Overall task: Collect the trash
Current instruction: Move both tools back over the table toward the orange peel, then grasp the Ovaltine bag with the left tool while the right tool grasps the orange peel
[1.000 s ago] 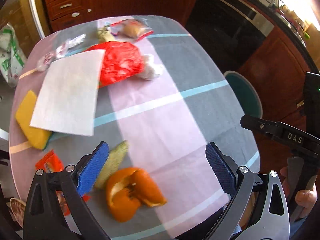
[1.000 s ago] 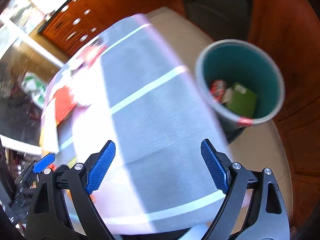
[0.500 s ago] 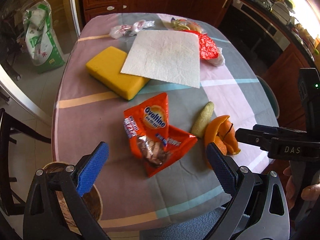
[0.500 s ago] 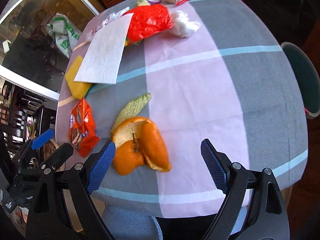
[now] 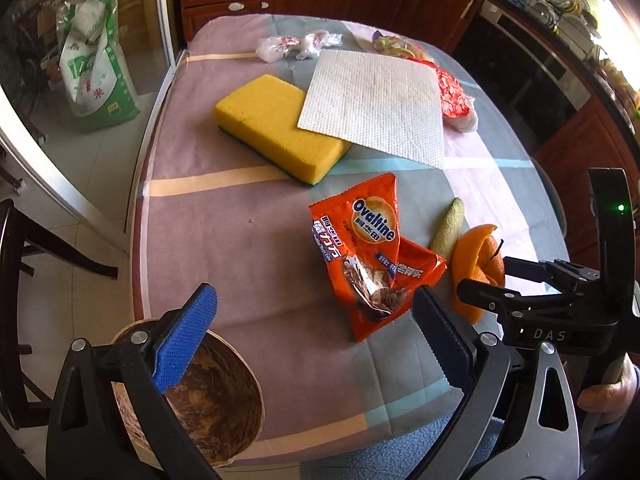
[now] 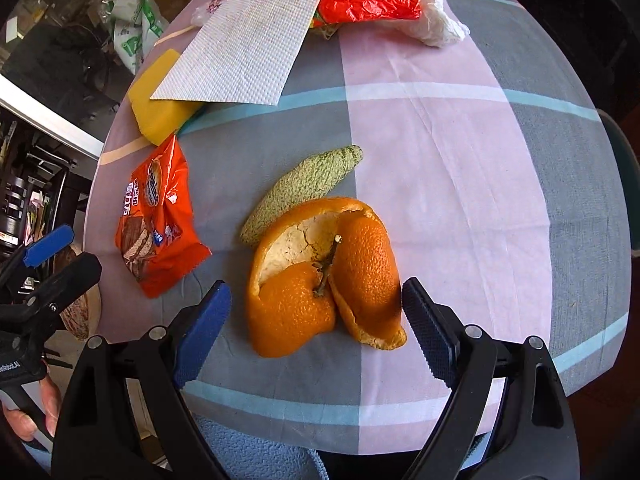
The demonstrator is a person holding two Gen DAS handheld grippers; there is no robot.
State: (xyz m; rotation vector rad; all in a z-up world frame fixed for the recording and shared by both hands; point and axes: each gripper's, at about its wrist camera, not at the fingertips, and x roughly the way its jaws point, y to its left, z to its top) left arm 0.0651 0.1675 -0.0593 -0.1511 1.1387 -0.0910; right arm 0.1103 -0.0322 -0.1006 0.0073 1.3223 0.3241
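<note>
Now both grippers hang over a table (image 5: 240, 248) covered with a checked cloth, and both stand with their jaws spread wide and nothing between the pads.

Farthest left, the left gripper (image 5: 316, 330) points down at the near edge of the table. Its left pad sits above a brown bowl (image 5: 216, 404) that stands off the table's edge, and its right pad is just beside the near corner of an orange snack wrapper (image 5: 372, 256). Whether that pad touches the wrapper cannot be told; the jaws do not pinch it. Beyond the wrapper lies a yellow sponge (image 5: 276, 128), with a white paper towel (image 5: 380, 104) overlapping its far right end. A crumpled clear wrapper (image 5: 296, 45) lies at the far edge, and a red plastic bag (image 5: 452, 94) peeks out from under the towel's right side.

Right of the snack wrapper a green rind (image 6: 304, 190) lies slanted, its lower end tucked against an orange peel (image 6: 324, 280). The right gripper (image 6: 316, 324) hovers over that peel: the peel lies in the gap between the two blue pads, close to the right one, yet neither pad presses on it. The peel rests on the cloth near the table's front edge. At the far right, a teal bin (image 6: 624, 176) shows only as a rim beside the table.
</note>
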